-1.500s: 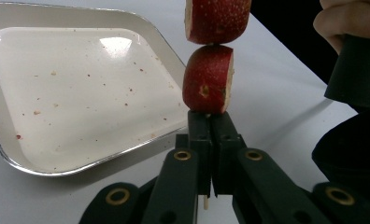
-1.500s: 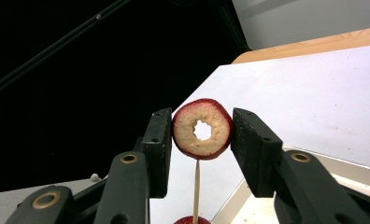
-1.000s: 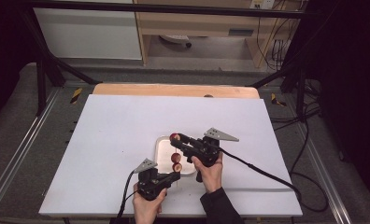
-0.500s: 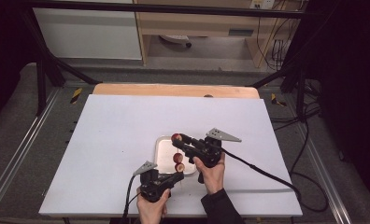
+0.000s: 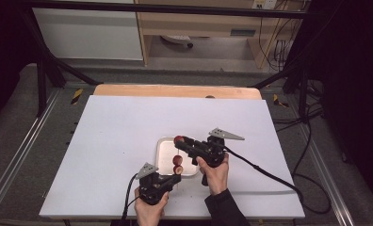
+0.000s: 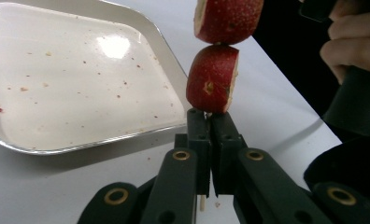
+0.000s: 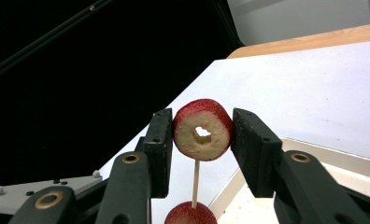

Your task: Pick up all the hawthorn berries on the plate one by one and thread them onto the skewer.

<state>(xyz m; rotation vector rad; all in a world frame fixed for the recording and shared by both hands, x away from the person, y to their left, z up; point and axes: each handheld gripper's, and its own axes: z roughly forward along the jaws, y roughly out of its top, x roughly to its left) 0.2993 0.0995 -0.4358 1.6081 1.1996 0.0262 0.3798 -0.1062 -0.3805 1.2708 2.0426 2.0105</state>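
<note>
Skewer (image 7: 195, 183) upright over tray (image 5: 165, 149) front edge, fruit ring (image 7: 202, 129) btwn right jaws, table open beyond

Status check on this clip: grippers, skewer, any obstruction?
Left gripper shut on skewer, two fruit pieces threaded. Right gripper shut on cored fruit piece at skewer tip. Tray empty, nothing obstructing.

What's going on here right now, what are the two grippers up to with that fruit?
A person is threading red fruit pieces onto a thin wooden skewer. The left gripper is shut on the skewer's lower end, holding it upright beside the metal tray, with two pieces on it. The right gripper has its jaws closed on a cored piece at the skewer's top.
</note>
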